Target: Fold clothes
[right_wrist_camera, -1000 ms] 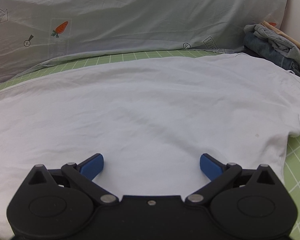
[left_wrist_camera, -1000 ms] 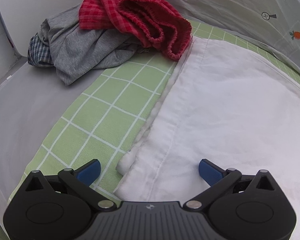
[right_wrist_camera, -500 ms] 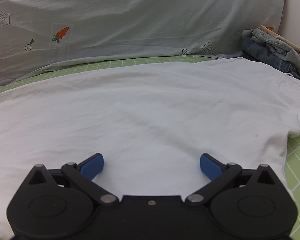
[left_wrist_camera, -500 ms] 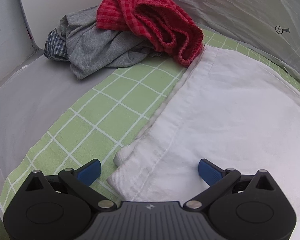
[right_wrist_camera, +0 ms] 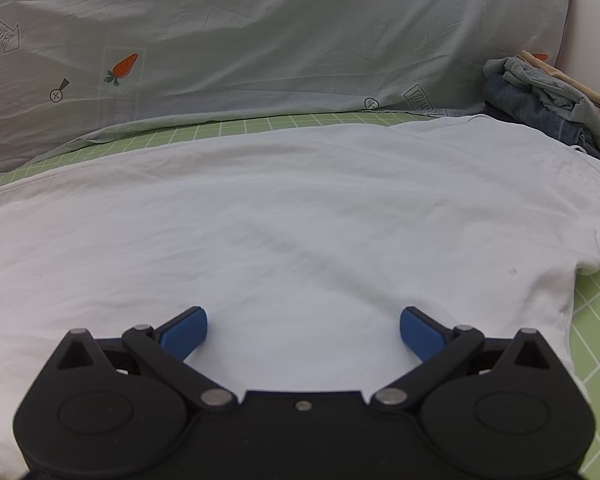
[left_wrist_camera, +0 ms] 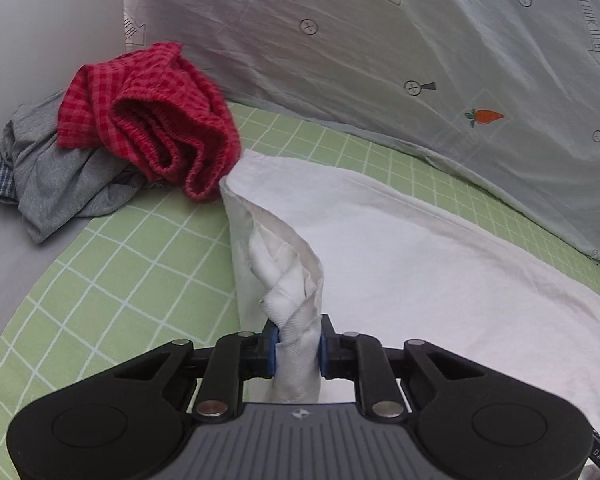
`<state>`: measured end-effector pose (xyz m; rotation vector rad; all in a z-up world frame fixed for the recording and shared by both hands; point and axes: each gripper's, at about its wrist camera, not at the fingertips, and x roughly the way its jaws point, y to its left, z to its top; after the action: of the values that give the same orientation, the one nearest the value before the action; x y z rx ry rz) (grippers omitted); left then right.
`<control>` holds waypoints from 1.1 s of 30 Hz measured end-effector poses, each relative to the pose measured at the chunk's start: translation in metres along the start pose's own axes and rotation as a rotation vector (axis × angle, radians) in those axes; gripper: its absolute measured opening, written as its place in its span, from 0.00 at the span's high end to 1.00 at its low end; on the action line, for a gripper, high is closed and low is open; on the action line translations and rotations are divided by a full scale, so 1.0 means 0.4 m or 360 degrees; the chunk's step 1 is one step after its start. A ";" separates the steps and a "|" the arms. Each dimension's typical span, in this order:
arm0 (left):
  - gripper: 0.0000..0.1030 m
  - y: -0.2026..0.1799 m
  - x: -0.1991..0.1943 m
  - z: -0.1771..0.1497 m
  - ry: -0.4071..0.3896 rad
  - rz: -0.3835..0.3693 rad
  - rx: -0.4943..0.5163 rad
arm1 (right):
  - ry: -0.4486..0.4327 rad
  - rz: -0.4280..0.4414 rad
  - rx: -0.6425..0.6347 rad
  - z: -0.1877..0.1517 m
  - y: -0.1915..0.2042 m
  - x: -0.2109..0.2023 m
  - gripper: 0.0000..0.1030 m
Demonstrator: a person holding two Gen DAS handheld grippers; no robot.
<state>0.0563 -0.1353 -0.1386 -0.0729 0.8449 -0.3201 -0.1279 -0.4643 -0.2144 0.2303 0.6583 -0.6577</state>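
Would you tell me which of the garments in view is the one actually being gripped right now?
The white garment: the left gripper is shut on its bunched edge. The red checked garment and grey garment lie untouched in a heap.

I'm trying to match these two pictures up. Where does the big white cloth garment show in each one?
Left wrist view: the big white cloth garment fills the right half; its near edge is bunched and pinched in the left gripper.
Right wrist view: the garment lies flat across the middle, beneath the open right gripper.
Shared landmark: the orange carrot print on the pale bedsheet behind.
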 end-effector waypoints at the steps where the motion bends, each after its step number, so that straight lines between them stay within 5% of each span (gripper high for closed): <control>1: 0.81 -0.036 -0.002 0.006 -0.0004 -0.0055 0.0048 | 0.0000 0.0000 0.0000 0.000 0.000 0.000 0.00; 6: 0.78 -0.194 0.027 -0.029 0.0083 -0.0271 0.0354 | 0.0000 -0.0001 0.0001 0.000 0.001 0.000 0.00; 9: 0.74 -0.237 0.083 -0.088 0.0294 -0.0372 0.0443 | 0.0000 -0.0002 0.0001 0.000 0.002 0.000 0.00; 12: 0.69 -0.255 0.115 -0.137 0.0370 -0.0357 0.0529 | 0.0000 -0.0002 0.0001 0.001 0.002 0.001 0.00; 14: 0.55 -0.264 0.117 -0.139 0.0390 -0.0392 0.0588 | 0.0000 -0.0003 0.0001 0.001 0.002 0.001 0.00; 16: 0.29 -0.262 0.118 -0.131 0.0428 -0.0446 0.0562 | 0.0025 0.0025 -0.0003 0.008 0.008 0.000 0.00; 18: 0.24 -0.262 0.112 -0.125 0.0432 -0.0462 0.0543 | 0.0069 0.0074 -0.0012 0.020 0.017 -0.001 0.00; 26: 0.09 -0.200 0.025 -0.054 0.0205 -0.0264 0.0526 | 0.0232 0.0300 -0.0047 0.075 0.077 -0.001 0.00; 33: 0.08 -0.056 0.097 -0.009 0.0287 0.0155 0.0279 | 0.0302 0.0656 -0.0076 0.143 0.257 0.020 0.00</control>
<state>0.0720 -0.1683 -0.1647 0.1619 0.9920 -0.3107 -0.0300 -0.4111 -0.1757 0.3754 0.7791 -0.2257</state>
